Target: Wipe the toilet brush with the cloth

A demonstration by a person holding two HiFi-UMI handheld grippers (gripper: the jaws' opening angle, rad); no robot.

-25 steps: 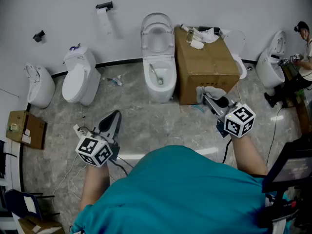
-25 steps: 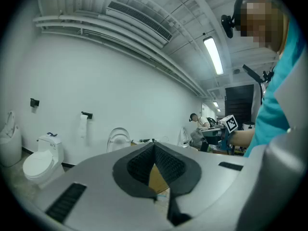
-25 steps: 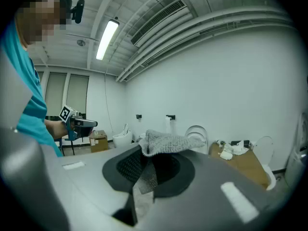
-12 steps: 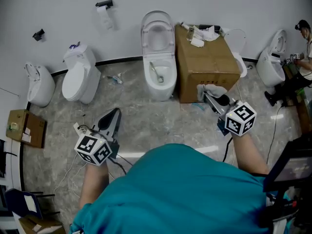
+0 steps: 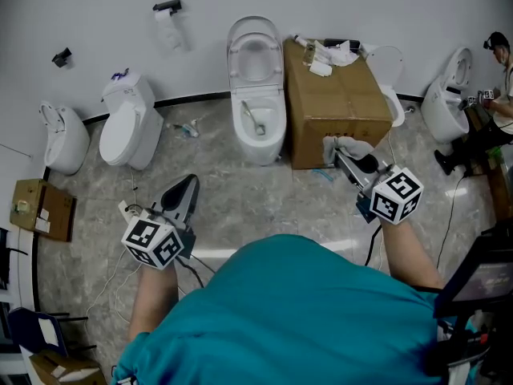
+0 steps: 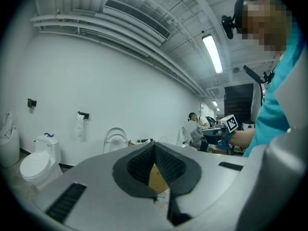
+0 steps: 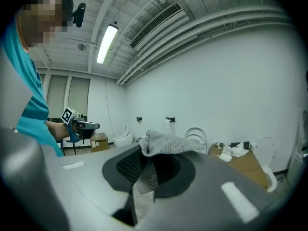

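Observation:
The toilet brush (image 5: 255, 121) lies in the bowl of the open white toilet (image 5: 256, 95) against the far wall; its handle slants up to the left. My right gripper (image 5: 341, 152) is shut on a grey cloth (image 5: 345, 146), bunched over the jaw tips (image 7: 163, 142) and trailing down between them. It hovers in front of the cardboard box (image 5: 335, 107), right of the toilet. My left gripper (image 5: 187, 189) is shut and empty over the floor, short of the toilet and to its left; its pads (image 6: 154, 165) meet with nothing between.
A closed white toilet (image 5: 128, 127) and another fixture (image 5: 62, 139) stand at left. Cables (image 5: 128, 215) trail on the floor near the left gripper. A wall-mounted paper roll (image 5: 170, 24) hangs above. A person (image 5: 497, 95) works at far right beside another toilet (image 5: 447, 103). Bottles and rags (image 5: 329, 54) top the box.
The toilet, box and fixtures have shifted slightly left and up in the head view as I edge toward them. Both grippers stay shut, the cloth still in the right one.

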